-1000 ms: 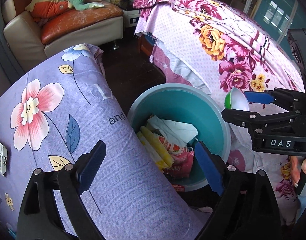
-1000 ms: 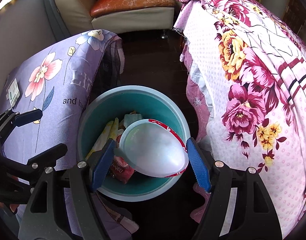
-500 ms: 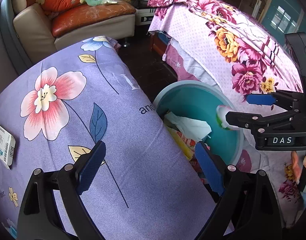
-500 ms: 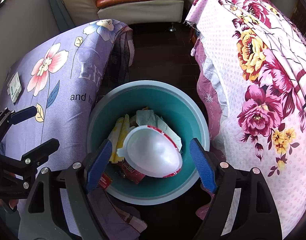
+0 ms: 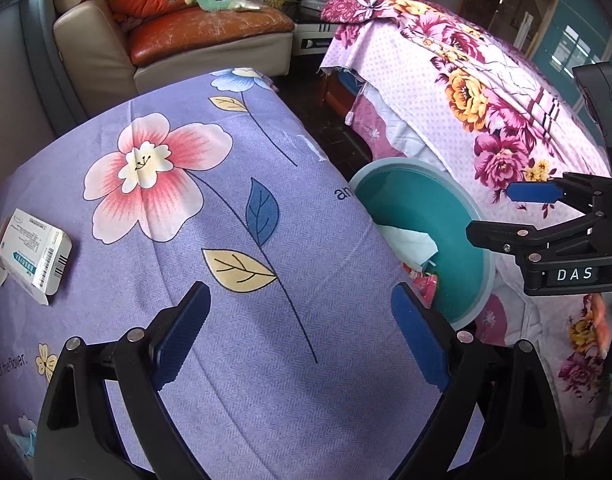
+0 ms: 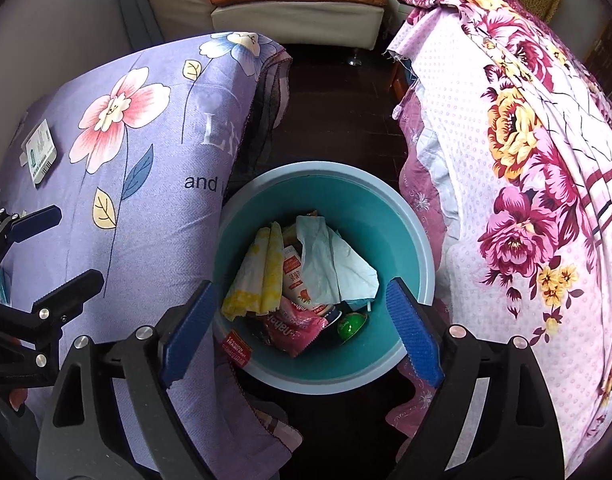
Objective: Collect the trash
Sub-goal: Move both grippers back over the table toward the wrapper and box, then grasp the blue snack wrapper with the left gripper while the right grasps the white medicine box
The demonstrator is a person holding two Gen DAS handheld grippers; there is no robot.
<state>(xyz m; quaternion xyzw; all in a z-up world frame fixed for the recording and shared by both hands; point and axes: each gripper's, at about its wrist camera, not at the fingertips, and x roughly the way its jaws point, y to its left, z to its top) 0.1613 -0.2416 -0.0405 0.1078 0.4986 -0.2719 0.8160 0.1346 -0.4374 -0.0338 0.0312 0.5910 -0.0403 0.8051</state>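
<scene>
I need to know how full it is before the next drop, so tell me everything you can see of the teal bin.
The teal bin is a round, plastic-looking tub with a paler rim, standing upright on the dark floor between the purple floral cloth and the pink floral cloth. The purple cloth overlaps its left rim. Trash covers only its bottom: a white tissue, a yellow wrapper, a pink packet and a green item.

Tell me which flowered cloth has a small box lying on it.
The purple cloth beside the bin, with the white box on it. The pink cloth carries none in view.
</scene>
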